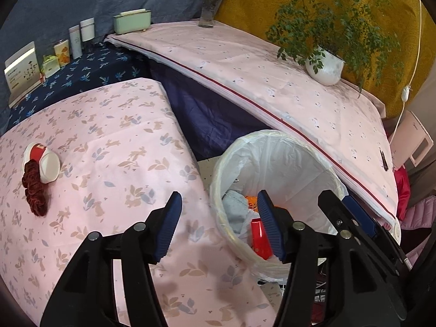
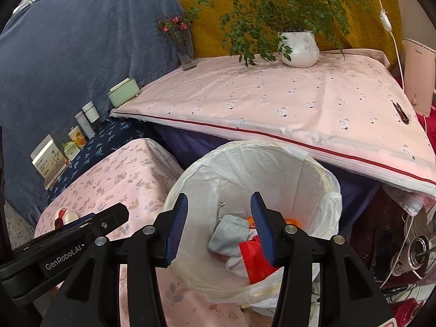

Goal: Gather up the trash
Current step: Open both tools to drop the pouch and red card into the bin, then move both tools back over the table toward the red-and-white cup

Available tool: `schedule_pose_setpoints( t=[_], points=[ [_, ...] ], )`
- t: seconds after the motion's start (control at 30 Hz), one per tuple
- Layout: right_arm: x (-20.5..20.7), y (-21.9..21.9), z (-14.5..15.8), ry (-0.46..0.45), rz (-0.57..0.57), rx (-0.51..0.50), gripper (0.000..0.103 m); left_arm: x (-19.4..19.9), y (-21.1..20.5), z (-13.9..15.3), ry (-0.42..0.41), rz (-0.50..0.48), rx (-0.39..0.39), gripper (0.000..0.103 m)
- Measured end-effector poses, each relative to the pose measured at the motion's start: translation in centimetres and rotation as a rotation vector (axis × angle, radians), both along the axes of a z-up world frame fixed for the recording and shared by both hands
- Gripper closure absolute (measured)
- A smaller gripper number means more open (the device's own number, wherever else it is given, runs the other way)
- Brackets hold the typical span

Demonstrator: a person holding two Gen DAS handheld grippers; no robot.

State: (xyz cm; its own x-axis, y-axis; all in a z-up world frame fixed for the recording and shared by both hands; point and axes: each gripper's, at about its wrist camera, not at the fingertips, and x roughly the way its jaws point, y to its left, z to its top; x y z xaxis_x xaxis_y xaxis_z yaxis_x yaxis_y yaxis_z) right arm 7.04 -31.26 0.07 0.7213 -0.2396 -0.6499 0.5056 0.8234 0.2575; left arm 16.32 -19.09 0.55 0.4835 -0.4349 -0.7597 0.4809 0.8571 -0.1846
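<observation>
pink rabbit-print cloth (image 1: pixel 114 169) carries a crushed paper cup (image 1: pixel 43 163). i see my left gripper (image 1: pixel 218 226) and right gripper (image 2: pixel 219 223) both spread wide, empty, above the lined trash bin (image 2: pixel 308 169).

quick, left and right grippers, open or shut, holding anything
Left gripper: open, holding nothing.
Right gripper: open, holding nothing, above the trash bin.

One lined trash bin (image 2: pixel 321 179), one red cup (image 1: pixel 41 160), one dark red scrunchie (image 1: pixel 35 190), one potted plant (image 2: pixel 299 49), one flower vase (image 2: pixel 186 51), one green box (image 1: pixel 132 21), two white bottles (image 1: pixel 81 36), two open tongs (image 1: pixel 218 229).
</observation>
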Motion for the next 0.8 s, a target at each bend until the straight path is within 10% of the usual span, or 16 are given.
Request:
schedule_pose_setpoints(
  t=[0.8],
  points=[
    [4.5, 9.3, 0.4, 0.024, 0.177, -0.033, 0.049, 2.9, 11.6, -0.9, 0.023, 0.226, -0.019, 0.042]
  ],
)
